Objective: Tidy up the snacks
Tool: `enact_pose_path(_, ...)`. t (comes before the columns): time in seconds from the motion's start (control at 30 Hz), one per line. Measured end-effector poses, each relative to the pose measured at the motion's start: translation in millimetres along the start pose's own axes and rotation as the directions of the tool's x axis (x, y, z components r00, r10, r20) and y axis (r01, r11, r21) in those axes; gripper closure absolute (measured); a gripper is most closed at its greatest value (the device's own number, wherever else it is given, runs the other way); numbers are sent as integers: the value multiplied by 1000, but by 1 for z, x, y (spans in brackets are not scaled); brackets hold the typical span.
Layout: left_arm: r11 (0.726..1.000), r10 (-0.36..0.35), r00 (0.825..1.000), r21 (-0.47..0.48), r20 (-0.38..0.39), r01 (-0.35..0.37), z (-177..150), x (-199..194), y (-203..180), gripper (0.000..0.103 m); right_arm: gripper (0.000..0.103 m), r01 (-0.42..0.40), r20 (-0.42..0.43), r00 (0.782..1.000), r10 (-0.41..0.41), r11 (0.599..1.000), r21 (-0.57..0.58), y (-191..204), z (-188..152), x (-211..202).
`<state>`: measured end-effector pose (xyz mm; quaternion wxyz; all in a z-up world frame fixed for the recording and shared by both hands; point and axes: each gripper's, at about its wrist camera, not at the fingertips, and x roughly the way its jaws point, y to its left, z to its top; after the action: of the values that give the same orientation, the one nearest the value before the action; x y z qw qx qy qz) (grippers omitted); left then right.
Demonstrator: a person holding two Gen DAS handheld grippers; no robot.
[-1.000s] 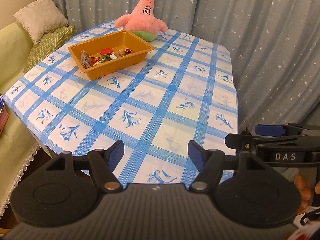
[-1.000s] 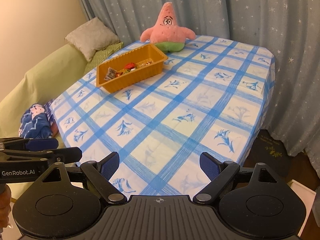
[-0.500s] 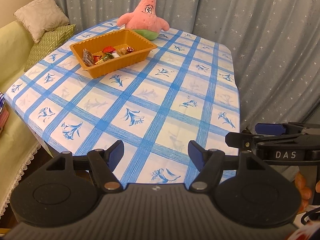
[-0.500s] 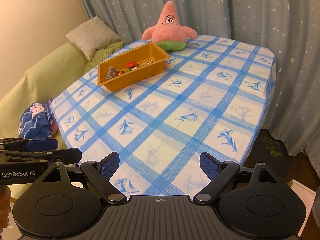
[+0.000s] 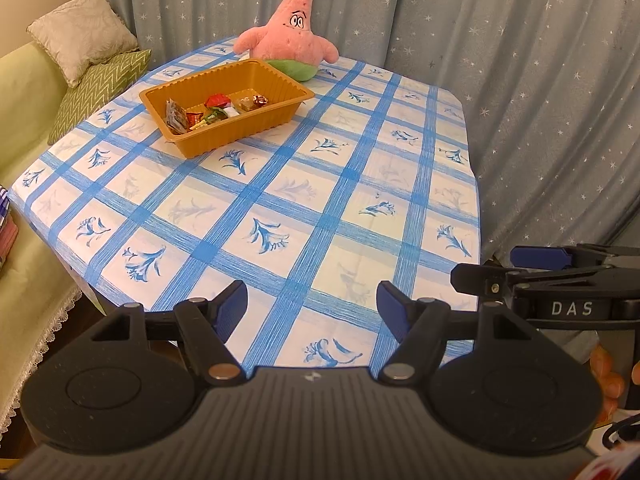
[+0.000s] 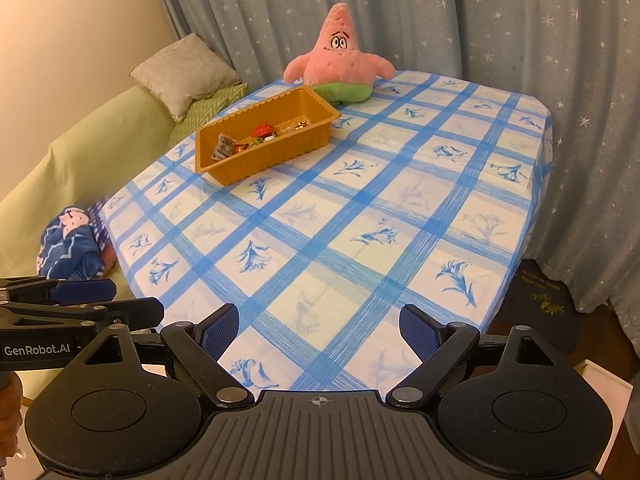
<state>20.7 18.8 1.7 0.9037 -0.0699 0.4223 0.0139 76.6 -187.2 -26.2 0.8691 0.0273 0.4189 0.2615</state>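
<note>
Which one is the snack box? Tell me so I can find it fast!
Look at the table with the blue checked cloth. At its far end sits a pink starfish plush; in front of it stands the orange tray, ribbed, the only container there, with wrapped snacks inside.

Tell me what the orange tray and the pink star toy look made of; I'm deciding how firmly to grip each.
The orange tray looks like thin moulded plastic, semi-glossy: ribbed, fluted walls, a rolled rim and a soft sheen. Probably light and flexible. The pink star toy looks like plush fabric with soft stuffing: fuzzy matte surface, stitched-looking eyes, a rounded, slumped body. Neither tool touches either.
</note>
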Motion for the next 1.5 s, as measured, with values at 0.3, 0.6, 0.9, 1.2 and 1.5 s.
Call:
enact_pose_path(0.3,1000,1,1000,0,0,-1,0,0,0,34,16,-2,0,1000,2,1000,1,0,0,0)
enact_pose_path(0.6,1000,0,1000,1,-1,0,1,1,0,34,16,-1,0,1000,1,1000,1,0,0,1)
enact_pose_path(0.9,1000,1,1000,1,0,-1,2,3,0,33,16,0,-1,1000,0,1000,1,0,1,3)
enact_pose_path(1.2,1000,0,1000,1,-1,0,3,4,1,33,16,-2,-2,1000,2,1000,1,2,2,5)
enact_pose_path(1.5,1000,1,1000,0,-1,-1,5,5,1,33,16,-1,-2,1000,1,1000,1,2,4,7)
